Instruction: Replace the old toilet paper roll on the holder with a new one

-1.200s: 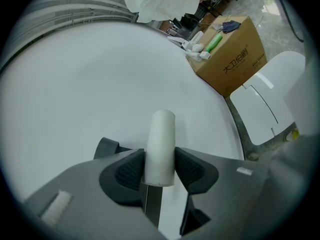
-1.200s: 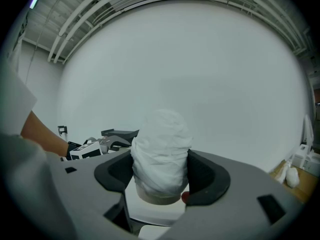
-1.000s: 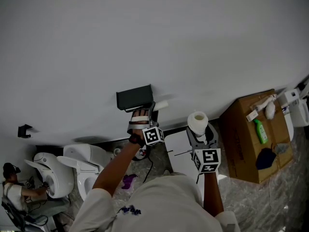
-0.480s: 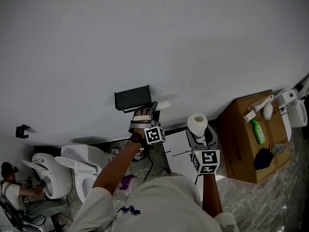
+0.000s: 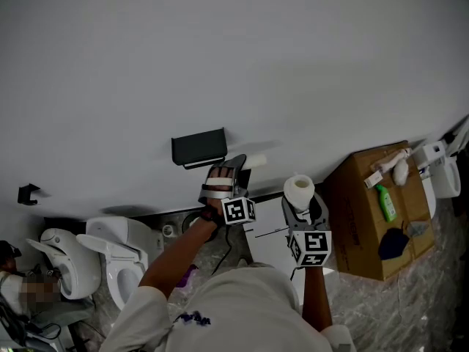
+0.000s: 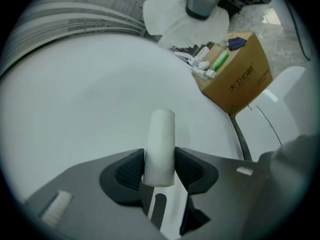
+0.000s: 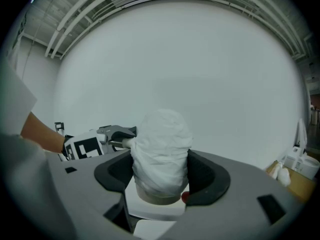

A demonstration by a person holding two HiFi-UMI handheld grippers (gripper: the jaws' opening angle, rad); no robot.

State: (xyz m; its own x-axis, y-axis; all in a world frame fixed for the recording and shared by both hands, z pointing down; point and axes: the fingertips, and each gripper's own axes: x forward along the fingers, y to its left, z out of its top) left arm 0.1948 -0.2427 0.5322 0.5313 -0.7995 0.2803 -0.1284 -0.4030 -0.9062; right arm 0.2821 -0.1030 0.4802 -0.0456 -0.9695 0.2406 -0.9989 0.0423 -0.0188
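Note:
In the head view the black holder (image 5: 198, 147) juts from the white wall with nothing on it. Just right of it my left gripper (image 5: 240, 167) is shut on the old roll, a bare pale tube (image 5: 255, 161). The left gripper view shows that tube (image 6: 160, 146) pinched between the pads of the left gripper (image 6: 160, 171), its end toward the wall. Further right and lower, my right gripper (image 5: 306, 205) is shut on the new white paper roll (image 5: 299, 190), which stands upright. In the right gripper view the right gripper (image 7: 162, 176) has that roll (image 7: 161, 151) filling its jaws.
A cardboard box (image 5: 374, 204) with a green bottle (image 5: 384, 202) and small items on top stands at the right. Two white toilets (image 5: 117, 259) sit at lower left, a person crouching beside them. A white panel (image 5: 267, 229) lies on the floor under my hands.
My left gripper has carried the tube rightward and slightly up, away from the holder. The right gripper with the new roll has stayed about where it was.

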